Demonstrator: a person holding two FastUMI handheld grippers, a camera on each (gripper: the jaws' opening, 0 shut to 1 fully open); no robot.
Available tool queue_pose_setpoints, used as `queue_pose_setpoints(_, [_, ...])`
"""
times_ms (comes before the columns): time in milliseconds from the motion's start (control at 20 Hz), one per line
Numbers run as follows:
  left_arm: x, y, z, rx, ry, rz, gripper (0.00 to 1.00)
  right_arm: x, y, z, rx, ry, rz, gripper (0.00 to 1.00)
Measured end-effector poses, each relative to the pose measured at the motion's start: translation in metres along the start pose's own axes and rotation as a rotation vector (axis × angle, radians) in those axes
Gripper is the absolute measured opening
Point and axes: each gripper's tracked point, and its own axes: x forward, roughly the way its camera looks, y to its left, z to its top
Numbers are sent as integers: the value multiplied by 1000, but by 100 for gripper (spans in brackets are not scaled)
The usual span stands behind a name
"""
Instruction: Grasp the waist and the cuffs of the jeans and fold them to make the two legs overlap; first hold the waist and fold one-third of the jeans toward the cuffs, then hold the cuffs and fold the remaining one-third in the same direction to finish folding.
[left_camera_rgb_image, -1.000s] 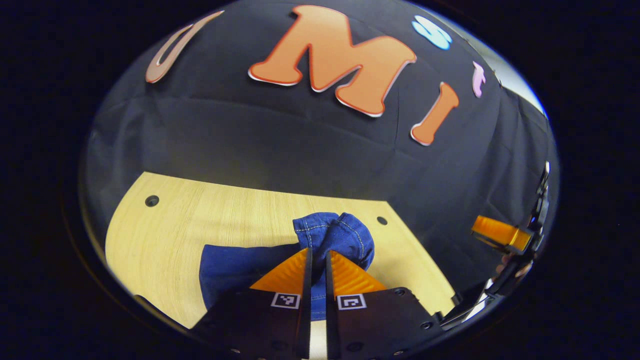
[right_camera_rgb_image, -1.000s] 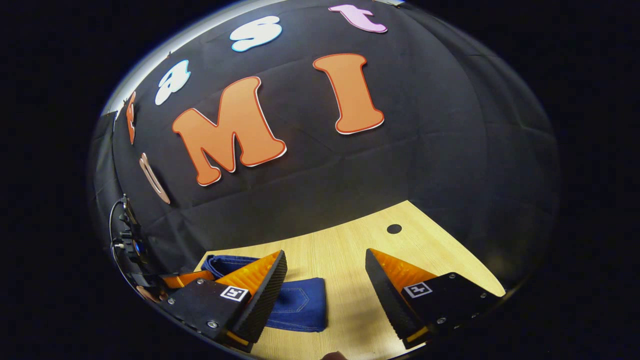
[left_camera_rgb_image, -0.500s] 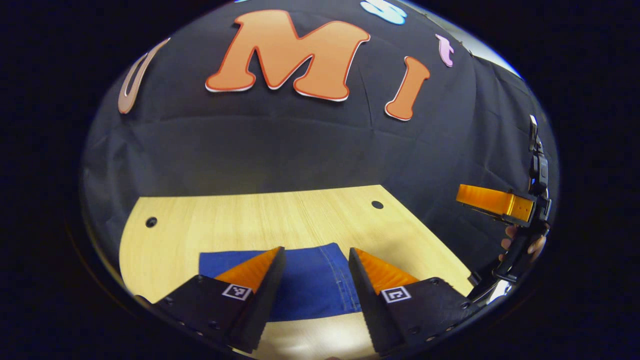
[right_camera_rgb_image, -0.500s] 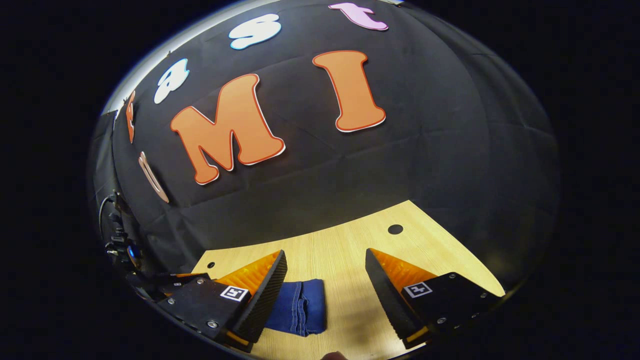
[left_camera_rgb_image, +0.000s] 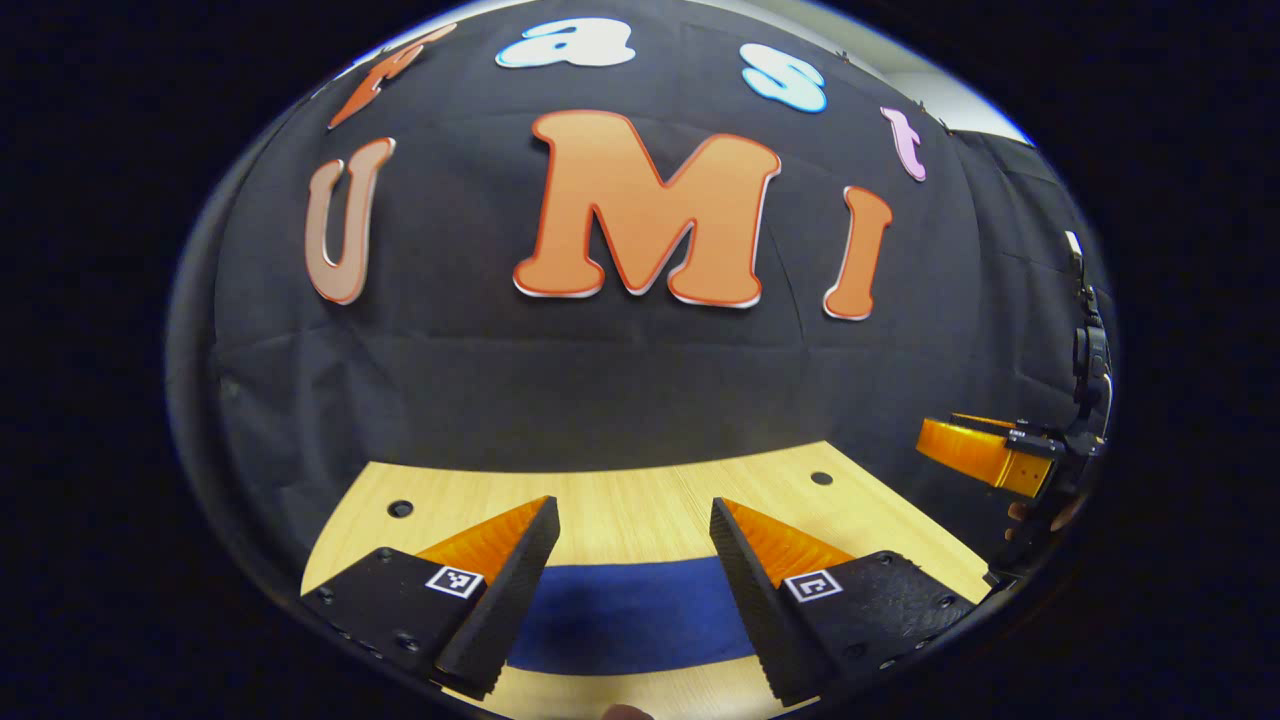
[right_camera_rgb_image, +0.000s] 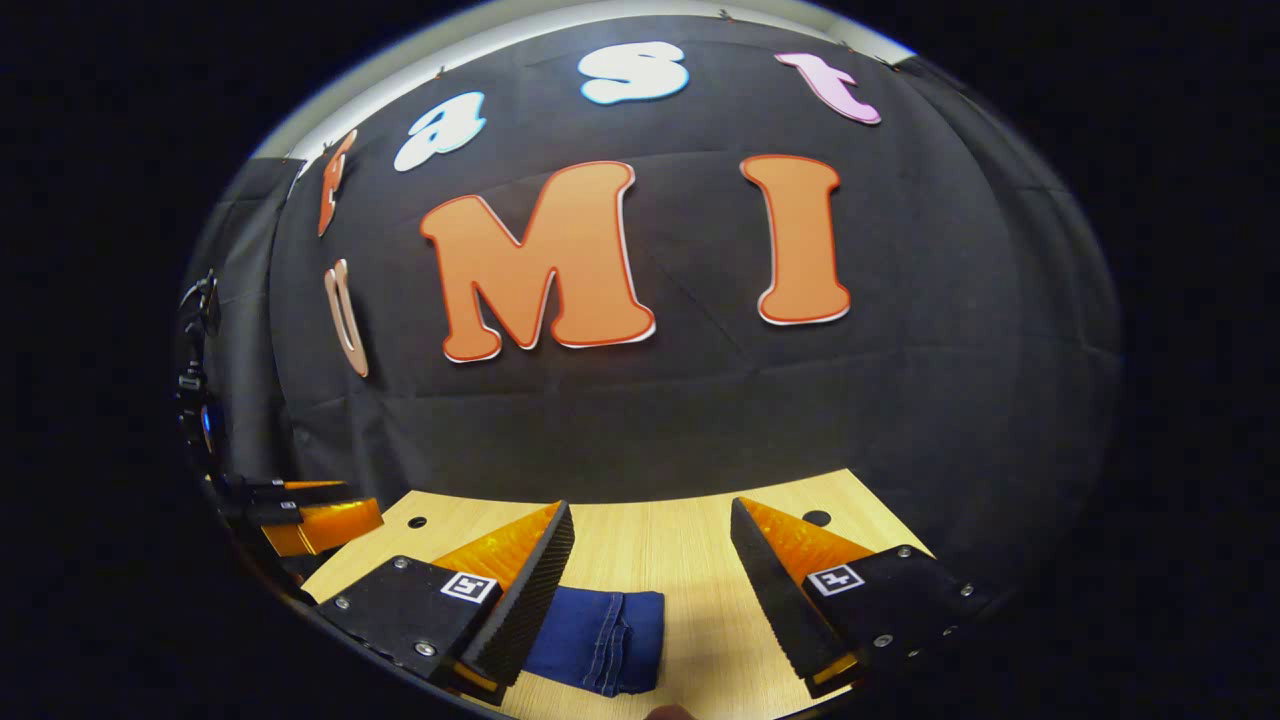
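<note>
I hold the left hand-held gripper and the right hand-held gripper above the surface, both wide apart and carrying nothing; I judge the folding finished, hence no grip. The jeans lie on the surface beneath as a compact dark-blue packet, layered edges stacked at one end and flat.

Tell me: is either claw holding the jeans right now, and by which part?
Nothing is held. Left claw and right claw are both open above the folded jeans on the table.
</note>
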Motion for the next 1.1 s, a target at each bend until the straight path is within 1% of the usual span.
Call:
queue_pose_setpoints(150, [-15, 23, 19, 34, -70, 62, 94, -1, 23, 19, -30, -54, 21, 97])
queue_pose_setpoints(250, [-30, 32, 32, 28, -120, 92, 93, -4, 39, 34, -46, -97, 45, 97])
queue_pose_setpoints(500, [-68, 59, 65, 42, -254, 167, 93, -20, 78, 46, -108, -173, 95, 96])
queue_pose_setpoints(550, [-74, 61, 67, 38, -273, 177, 93, -23, 85, 45, -122, -179, 103, 96])
queue_pose_setpoints(600, [-78, 64, 66, 25, -286, 180, 89, -26, 93, 43, -133, -185, 114, 96])
queue_pose_setpoints(650, [-84, 66, 69, 18, -301, 179, 93, -27, 99, 41, -141, -183, 122, 96])
queue_pose_setpoints(700, [-90, 70, 69, 14, -310, 187, 89, -29, 106, 38, -143, -182, 131, 96])
queue_pose_setpoints(750, [-96, 74, 69, 23, -320, 203, 89, -31, 109, 35, -143, -180, 134, 96])
queue_pose_setpoints(800, [-97, 76, 67, 38, -327, 209, 94, -32, 113, 32, -138, -180, 139, 96])
queue_pose_setpoints(900, [-105, 81, 63, 61, -337, 229, 94, -35, 121, 25, -126, -170, 152, 97])
queue_pose_setpoints(950, [-108, 81, 59, 65, -339, 227, 97, -36, 121, 21, -124, -163, 154, 96])
queue_pose_setpoints(1000, [-111, 83, 57, 67, -342, 241, 98, -36, 125, 18, -124, -161, 153, 96])
queue_pose_setpoints(1100, [-111, 86, 54, 64, -344, 243, 97, -37, 130, 17, -132, -167, 158, 97])
